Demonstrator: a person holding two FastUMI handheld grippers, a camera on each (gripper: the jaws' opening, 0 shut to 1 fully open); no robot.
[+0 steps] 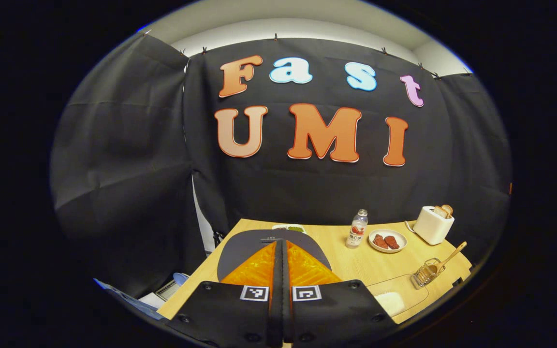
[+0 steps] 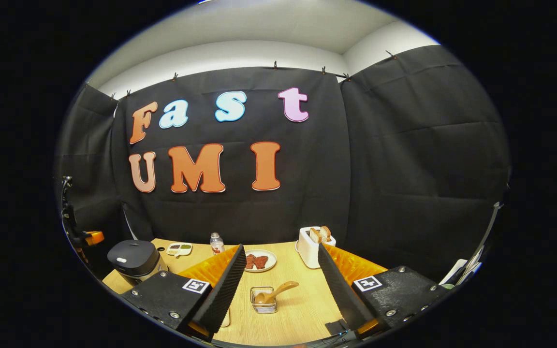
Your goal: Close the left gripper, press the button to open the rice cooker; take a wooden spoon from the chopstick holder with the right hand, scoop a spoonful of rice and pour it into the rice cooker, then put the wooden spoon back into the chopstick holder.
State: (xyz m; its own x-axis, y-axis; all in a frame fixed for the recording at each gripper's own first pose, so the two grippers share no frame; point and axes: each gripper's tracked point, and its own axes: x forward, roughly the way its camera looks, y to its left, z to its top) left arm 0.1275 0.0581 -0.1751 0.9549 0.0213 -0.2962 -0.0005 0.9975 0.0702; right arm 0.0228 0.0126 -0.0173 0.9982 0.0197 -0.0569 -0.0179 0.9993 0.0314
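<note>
Left gripper (image 1: 282, 261) jaws shut, poised right over rice cooker (image 1: 240, 246); right gripper (image 2: 278, 270) jaws wide, wooden spoon (image 2: 273, 293) dead ahead, handle slanting right.

My right claw (image 2: 278, 282) stands wide, and between its fingers the table (image 2: 302, 309) lies bare up to the wire holder (image 2: 263, 300), whose wooden spoon (image 2: 278, 290) leans out to the right. Beyond the holder, a plate (image 2: 259, 261) and a toaster (image 2: 313, 246) stand before the back cloth, with a bottle (image 2: 216, 243) and a small tray (image 2: 179, 249) further left. The rice cooker (image 2: 133, 261) sits on the table's left corner, apart from the rest. My left claw (image 1: 282, 261), fingers pressed together, hangs right over the cooker's dark lid (image 1: 244, 246), nothing between them.
</note>
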